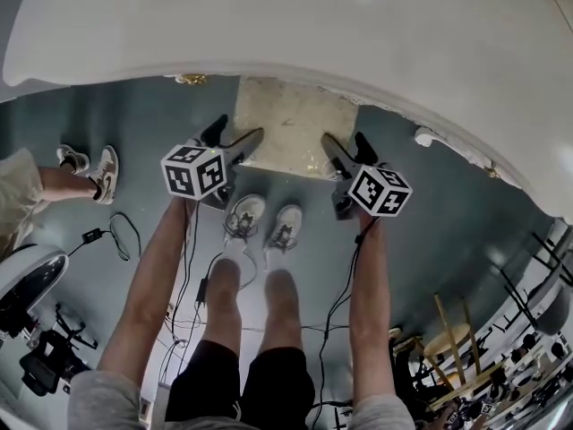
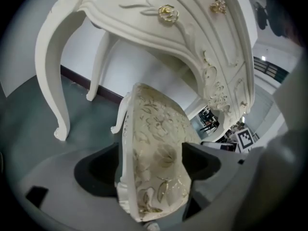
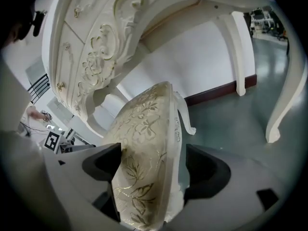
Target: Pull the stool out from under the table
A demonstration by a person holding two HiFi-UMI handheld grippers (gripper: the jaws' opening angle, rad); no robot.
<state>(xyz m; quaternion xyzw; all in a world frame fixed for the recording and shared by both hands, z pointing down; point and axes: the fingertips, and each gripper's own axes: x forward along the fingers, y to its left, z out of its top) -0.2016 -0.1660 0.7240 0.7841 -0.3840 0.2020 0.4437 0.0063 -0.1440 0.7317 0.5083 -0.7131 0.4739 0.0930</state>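
Observation:
The stool (image 1: 295, 128) has a cream seat with a gold floral pattern and white carved legs, and its far part is tucked under the white ornate table (image 1: 313, 25). My left gripper (image 1: 237, 136) straddles the seat's near left edge, and my right gripper (image 1: 347, 143) straddles its near right edge. In the left gripper view the seat edge (image 2: 156, 158) stands between the wide jaws of the left gripper (image 2: 149, 163). In the right gripper view the seat (image 3: 144, 162) fills the gap of the right gripper (image 3: 151, 166), and a slit shows beside one pad. Both are open.
Curved table legs (image 2: 53, 81) (image 3: 284, 90) stand on the grey floor either side of the stool. My own feet (image 1: 264, 222) are just behind it. Another person's legs (image 1: 89, 168) are at the left. Cables (image 1: 116, 236) trail on the floor. Wooden furniture (image 1: 452, 348) stands at the lower right.

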